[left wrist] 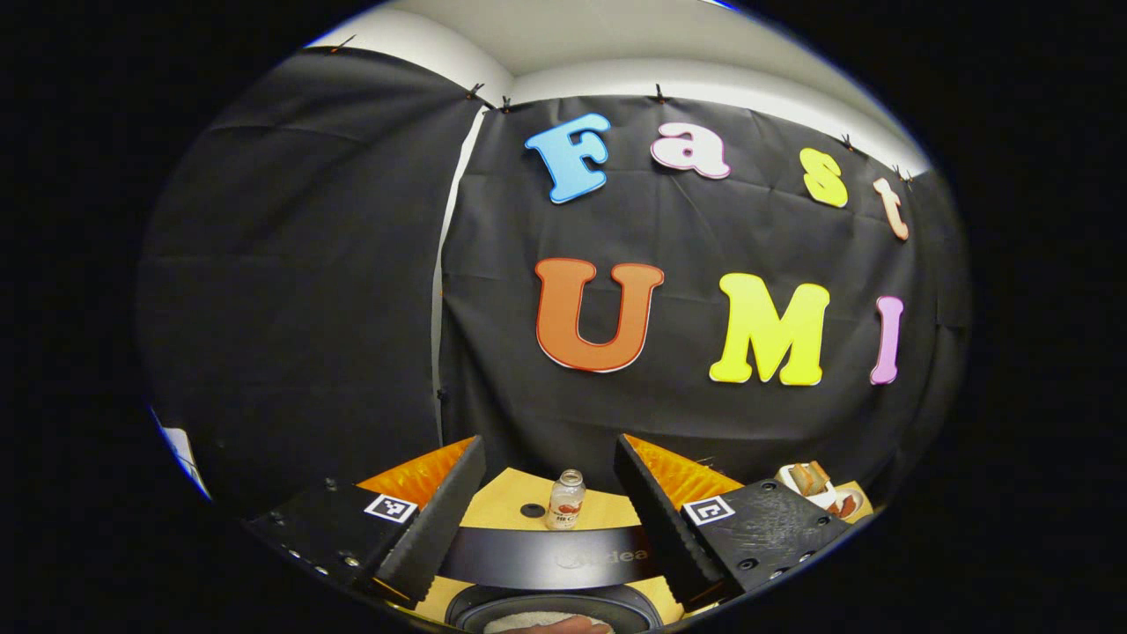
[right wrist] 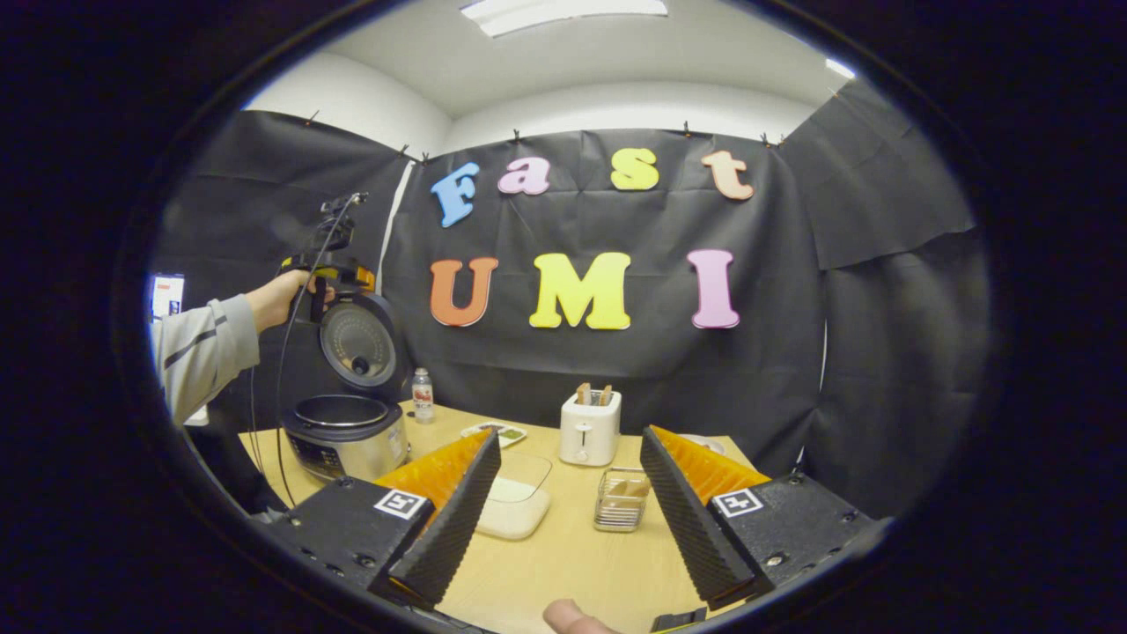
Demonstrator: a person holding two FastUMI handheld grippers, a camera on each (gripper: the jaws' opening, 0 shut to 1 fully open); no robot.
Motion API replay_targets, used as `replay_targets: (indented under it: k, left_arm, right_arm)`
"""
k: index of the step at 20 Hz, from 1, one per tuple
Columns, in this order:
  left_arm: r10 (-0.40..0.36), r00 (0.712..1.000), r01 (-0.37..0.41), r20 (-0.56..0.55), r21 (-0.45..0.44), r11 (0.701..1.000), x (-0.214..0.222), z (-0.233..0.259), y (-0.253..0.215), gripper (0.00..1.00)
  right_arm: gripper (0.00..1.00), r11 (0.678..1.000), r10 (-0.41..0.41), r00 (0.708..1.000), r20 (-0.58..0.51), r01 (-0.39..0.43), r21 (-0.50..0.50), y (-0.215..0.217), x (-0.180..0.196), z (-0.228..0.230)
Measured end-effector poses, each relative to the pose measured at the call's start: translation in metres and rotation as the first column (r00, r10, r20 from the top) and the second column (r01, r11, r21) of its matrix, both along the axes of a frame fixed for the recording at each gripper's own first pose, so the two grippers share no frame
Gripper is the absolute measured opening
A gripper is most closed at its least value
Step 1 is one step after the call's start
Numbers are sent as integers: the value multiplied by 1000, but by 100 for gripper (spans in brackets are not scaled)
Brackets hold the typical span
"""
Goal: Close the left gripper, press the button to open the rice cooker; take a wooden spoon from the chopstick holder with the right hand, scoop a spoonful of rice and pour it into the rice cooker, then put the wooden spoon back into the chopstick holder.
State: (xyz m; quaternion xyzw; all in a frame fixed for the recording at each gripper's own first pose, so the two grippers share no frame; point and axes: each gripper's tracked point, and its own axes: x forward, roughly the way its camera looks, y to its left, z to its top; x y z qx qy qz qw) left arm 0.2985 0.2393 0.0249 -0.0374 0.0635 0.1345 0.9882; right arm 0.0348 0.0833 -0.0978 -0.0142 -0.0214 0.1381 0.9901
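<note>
A: We've got the rice cooker (right wrist: 345, 433) at the table's (right wrist: 563, 546) left end, lid (right wrist: 357, 342) standing up and the pot bare — so we'd call the button step done.

B: Agreed. We see the left gripper (right wrist: 327, 251) held high above that lid, in a hand (right wrist: 280, 299). In its own view the left gripper (left wrist: 548, 519) has fingers spread, nothing between them.

A: And the right gripper (right wrist: 568, 515)?

B: Jaws apart too, empty, hanging over the near table. The chopstick holder (right wrist: 622, 500) sits just ahead between its fingers, wooden pieces poking out — we can't tell which is the spoon.

A: The clear rice container (right wrist: 518, 502) is just left of that, the toaster (right wrist: 589, 427) behind.

B: So for us the spoon, the scoop, the pour and the return all remain.
</note>
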Motion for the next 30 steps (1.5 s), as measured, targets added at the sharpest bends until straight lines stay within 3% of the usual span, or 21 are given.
replay_targets:
  k: [1, 2, 11, 16, 25, 30]
  left_arm:
    - [-2, 1000, 2, -17, 5, 1000, 3, -3, -3, 83]
    - [-3, 1000, 3, -9, 0, 1000, 2, 0, -4, 96]
    - [7, 999, -7, -50, -6, 1000, -33, -15, -18, 100]
    - [-10, 996, 9, -90, -12, 1000, -65, -34, -32, 97]
    - [-73, 967, 62, -245, -51, 997, -124, -119, -64, 96]
    - [-76, 963, 71, -257, -28, 997, -145, -149, -70, 99]
  right_arm:
    - [99, 1000, 0, 1000, 4, 0, 4, 0, 0, -2]
    - [99, 1000, 2, 1000, 3, -2, 11, 1, -2, -1]
    - [100, 999, -28, 999, -28, 29, 35, -17, -16, -6]
    - [99, 998, -29, 999, -30, 30, 47, -22, -37, -7]
    - [100, 992, -49, 995, -92, 59, 113, -33, -63, -19]
    - [100, 992, -42, 994, -99, 54, 118, -30, -77, -22]
